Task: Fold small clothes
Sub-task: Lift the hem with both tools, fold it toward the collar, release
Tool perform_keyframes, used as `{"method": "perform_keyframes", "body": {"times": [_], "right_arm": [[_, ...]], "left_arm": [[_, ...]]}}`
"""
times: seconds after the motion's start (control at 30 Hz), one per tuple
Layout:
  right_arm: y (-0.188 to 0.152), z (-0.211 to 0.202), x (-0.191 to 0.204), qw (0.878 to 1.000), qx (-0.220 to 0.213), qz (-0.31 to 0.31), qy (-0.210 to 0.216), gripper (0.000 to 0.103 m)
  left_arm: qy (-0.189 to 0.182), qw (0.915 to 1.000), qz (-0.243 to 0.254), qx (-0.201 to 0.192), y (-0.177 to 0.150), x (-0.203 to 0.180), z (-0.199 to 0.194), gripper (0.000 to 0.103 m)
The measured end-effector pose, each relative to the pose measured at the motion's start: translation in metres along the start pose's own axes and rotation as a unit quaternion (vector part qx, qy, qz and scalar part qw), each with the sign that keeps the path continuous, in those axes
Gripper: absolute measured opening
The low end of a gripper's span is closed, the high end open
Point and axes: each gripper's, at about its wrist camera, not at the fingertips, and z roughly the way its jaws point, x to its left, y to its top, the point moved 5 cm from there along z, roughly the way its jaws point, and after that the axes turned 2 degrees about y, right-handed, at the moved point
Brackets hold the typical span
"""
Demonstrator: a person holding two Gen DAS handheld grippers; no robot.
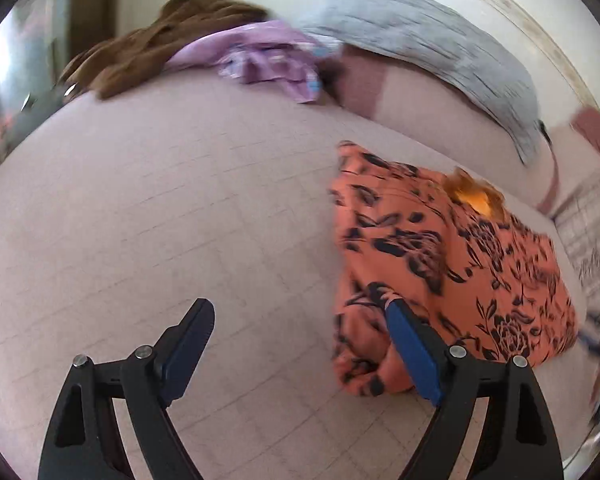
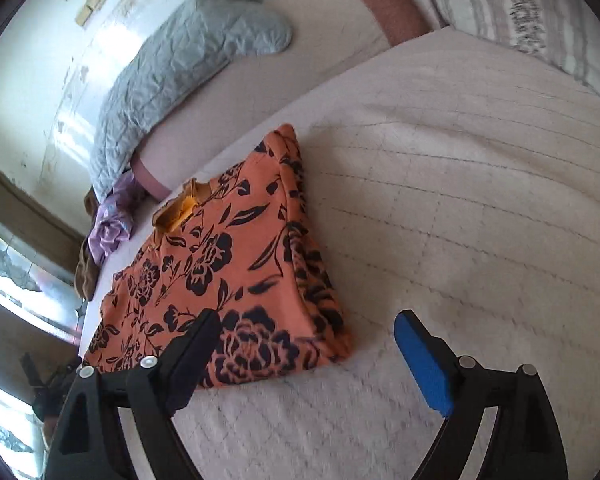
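Observation:
An orange garment with black flowers [image 1: 452, 264] lies folded on the pale quilted bed [image 1: 180, 200]. It also shows in the right wrist view [image 2: 228, 264], with a yellow collar patch [image 2: 180, 208]. My left gripper [image 1: 300, 312] is open and empty, its right finger over the garment's left edge. My right gripper [image 2: 306, 324] is open and empty, its left finger over the garment's near corner.
A lilac garment [image 1: 268, 64] and a brown one [image 1: 172, 40] lie bunched at the far edge of the bed. A grey quilted pillow [image 2: 180, 64] lies against the wall. A patterned pillow [image 2: 520, 12] sits at the head of the bed.

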Motion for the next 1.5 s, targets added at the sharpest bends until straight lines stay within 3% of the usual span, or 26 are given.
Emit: {"method": "perform_keyframes", "body": {"times": [0.07,0.13,0.2,0.23,0.27,0.3,0.33,0.4,0.53,0.63,0.73,0.77,0.8,0.83,0.87,0.9,0.97,1.0,1.03,1.1,1.17,1.27,1.37,1.5], "right_arm": [[0.018,0.017,0.010,0.999,0.011,-0.020,0.023,0.090],[0.027,0.041,0.017,0.999,0.033,-0.018,0.027,0.089],[0.021,0.076,0.021,0.994,0.102,-0.017,0.018,0.089],[0.018,0.084,0.028,0.993,0.105,-0.043,-0.014,0.089],[0.017,0.085,0.037,0.992,0.107,-0.064,-0.026,0.073],[0.016,0.085,0.047,0.989,0.124,-0.076,-0.027,0.026],[0.015,0.084,0.050,0.988,0.134,-0.073,-0.028,0.025],[0.017,0.074,0.058,0.987,0.137,-0.074,-0.031,0.023],[0.024,0.026,0.084,0.993,0.096,-0.066,0.005,0.022],[0.014,-0.024,0.110,0.992,0.079,-0.093,0.028,0.022],[-0.015,-0.078,0.113,0.992,0.069,-0.090,0.053,0.022],[-0.030,-0.092,0.107,0.992,0.070,-0.085,0.060,0.023],[-0.054,-0.107,0.096,0.992,0.078,-0.077,0.061,0.028],[-0.072,-0.113,0.086,0.992,0.085,-0.074,0.058,0.032],[-0.096,-0.115,0.067,0.992,0.097,-0.068,0.048,0.052],[-0.121,-0.110,0.046,0.991,0.116,-0.054,0.042,0.080],[-0.169,-0.097,-0.007,0.988,0.155,0.014,-0.014,0.081],[-0.175,-0.108,-0.018,0.992,0.124,0.026,-0.002,0.079],[-0.174,-0.121,-0.021,0.995,0.096,0.035,0.012,0.079],[-0.164,-0.149,-0.027,0.998,0.041,0.050,-0.004,0.080],[-0.152,-0.162,-0.024,0.999,0.010,0.044,-0.003,0.080],[-0.132,-0.151,0.003,1.000,0.009,0.020,-0.011,0.080],[-0.107,-0.126,0.036,0.998,0.007,-0.053,-0.022,0.080],[-0.087,-0.101,0.034,0.995,0.018,-0.079,-0.050,0.080]], "left_arm": [[-0.013,0.9999,0.007,-0.004,0.003,-0.017,0.018,0.089],[-0.001,0.9993,0.013,0.035,0.001,-0.028,0.047,0.089],[0.019,0.9987,0.034,0.033,0.000,-0.039,0.056,0.089],[0.029,0.9974,0.054,0.038,0.002,-0.046,0.058,0.062],[-0.003,0.9959,0.068,0.060,0.007,-0.058,0.060,0.028],[-0.004,0.9947,0.069,0.076,0.011,-0.064,0.060,0.026],[0.016,0.9942,0.073,0.078,0.021,-0.068,0.056,0.020],[0.022,0.9944,0.077,0.069,0.033,-0.074,0.043,0.019],[-0.005,0.9966,0.081,0.016,0.049,-0.082,-0.025,0.017],[-0.018,0.9956,0.090,-0.019,0.039,-0.080,-0.086,0.017],[-0.040,0.9965,0.073,-0.005,-0.009,-0.056,-0.128,0.020],[-0.043,0.9967,0.069,0.004,-0.034,-0.044,-0.129,0.027],[-0.043,0.9968,0.066,0.015,-0.053,-0.038,-0.124,0.029],[-0.036,0.9967,0.063,0.036,-0.077,-0.030,-0.108,0.047],[-0.010,0.9946,0.065,0.080,-0.109,-0.017,-0.088,0.051],[0.017,0.9900,0.069,0.122,-0.134,-0.004,-0.073,0.052],[-0.004,0.9955,0.049,0.081,-0.138,0.006,-0.088,0.053],[0.000,0.9965,0.038,0.075,-0.131,0.008,-0.099,0.053],[-0.001,0.9976,0.030,0.062,-0.123,0.009,-0.110,0.053],[-0.006,0.9994,0.023,0.026,-0.104,0.011,-0.122,0.063],[0.003,0.9995,0.024,0.018,-0.092,0.012,-0.123,0.066],[-0.007,0.9990,0.031,0.030,-0.087,0.006,-0.114,0.066],[-0.007,0.9982,0.049,0.033,-0.086,-0.002,-0.108,0.066],[-0.010,0.9971,0.065,0.038,-0.089,-0.007,-0.095,0.066]]}}
